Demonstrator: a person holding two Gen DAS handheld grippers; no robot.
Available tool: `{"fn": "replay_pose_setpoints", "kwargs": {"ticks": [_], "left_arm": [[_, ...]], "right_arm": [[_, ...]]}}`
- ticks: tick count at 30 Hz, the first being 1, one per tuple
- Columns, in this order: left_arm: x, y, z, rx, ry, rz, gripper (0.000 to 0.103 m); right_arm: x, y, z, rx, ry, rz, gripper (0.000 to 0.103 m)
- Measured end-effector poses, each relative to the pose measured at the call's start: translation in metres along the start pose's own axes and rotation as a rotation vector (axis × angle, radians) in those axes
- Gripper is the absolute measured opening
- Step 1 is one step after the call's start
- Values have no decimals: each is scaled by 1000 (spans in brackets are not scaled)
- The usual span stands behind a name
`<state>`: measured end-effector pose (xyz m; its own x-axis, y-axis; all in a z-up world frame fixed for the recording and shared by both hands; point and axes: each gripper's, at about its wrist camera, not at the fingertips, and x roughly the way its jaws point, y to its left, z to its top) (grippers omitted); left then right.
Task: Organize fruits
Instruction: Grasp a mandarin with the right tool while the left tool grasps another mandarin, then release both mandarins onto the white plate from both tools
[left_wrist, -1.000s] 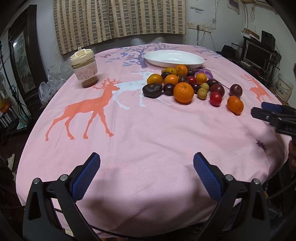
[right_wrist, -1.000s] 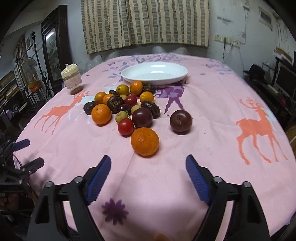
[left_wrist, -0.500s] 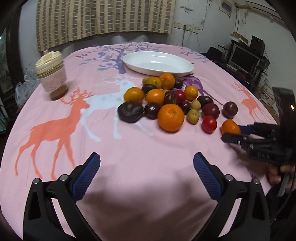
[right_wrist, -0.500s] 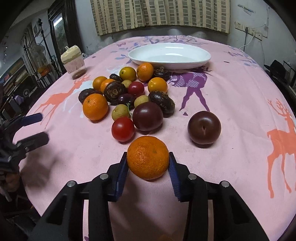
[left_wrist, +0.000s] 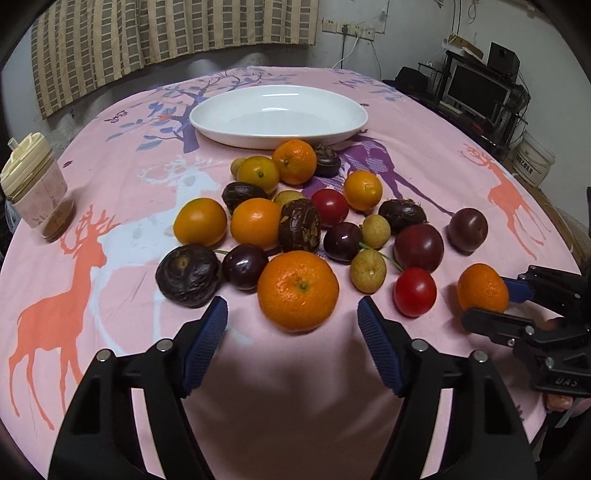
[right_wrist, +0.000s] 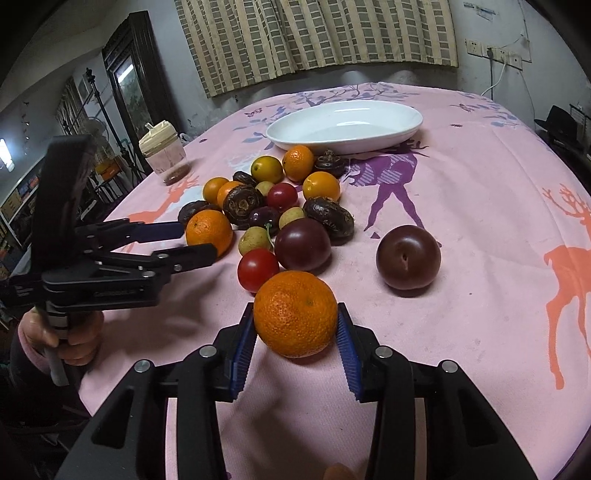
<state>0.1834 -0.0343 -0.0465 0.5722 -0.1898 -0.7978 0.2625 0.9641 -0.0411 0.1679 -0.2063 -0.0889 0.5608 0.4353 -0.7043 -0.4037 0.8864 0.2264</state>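
1. At the far left we see a lidded jar (left_wrist: 35, 188) standing on the pink deer-print tablecloth (left_wrist: 110, 314), well apart from the fruit.
2. Our left gripper (left_wrist: 291, 325) stands fairly wide; its jaws have just been closing, with a large mandarin (left_wrist: 297, 290) just ahead of the blue pads (left_wrist: 207, 339), untouched.
3. Behind that mandarin lies the fruit pile: oranges, dark plums, a red tomato (left_wrist: 414, 291) and pale longans.
4. A white oval dish (left_wrist: 279, 114) sits beyond the pile.
5. Our right gripper (right_wrist: 295, 332) holds narrow, clamped on a smaller mandarin (right_wrist: 295, 314).
6. A lone dark plum (right_wrist: 408, 256) rests to its right.
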Motion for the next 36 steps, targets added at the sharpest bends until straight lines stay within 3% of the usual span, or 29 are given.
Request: {"fn": "replay_pose_setpoints", "kwargs": {"ticks": [3, 7, 11, 15, 19, 23, 26, 34, 35, 36], "left_arm": [[5, -1, 4, -1, 8, 0, 68], [12, 1, 4, -13, 36, -18, 45], [6, 6, 5, -34, 43, -48, 44], [-16, 19, 35, -23, -11, -87, 45], [-10, 35, 98, -9, -69, -54, 45], [33, 52, 159, -38, -51, -34, 45], [72, 57, 190, -32, 5, -34, 45], [126, 67, 201, -52, 115, 4, 47], [126, 68, 201, -57, 116, 14, 50], [120, 69, 200, -62, 103, 29, 61]], "right_arm": [[-1, 1, -1, -2, -8, 0, 42], [-2, 1, -2, -3, -14, -4, 42], [-7, 1, 3, 17, -7, 10, 42], [-31, -1, 48, -5, -96, 78, 42], [-11, -22, 123, 7, -167, -16, 42], [56, -47, 183, 51, -76, -118, 42], [101, -62, 207, 76, 3, -152, 43], [160, -70, 218, 42, 155, -227, 44], [162, -69, 217, 39, 163, -221, 47], [159, -67, 215, 39, 158, -213, 57]]}}
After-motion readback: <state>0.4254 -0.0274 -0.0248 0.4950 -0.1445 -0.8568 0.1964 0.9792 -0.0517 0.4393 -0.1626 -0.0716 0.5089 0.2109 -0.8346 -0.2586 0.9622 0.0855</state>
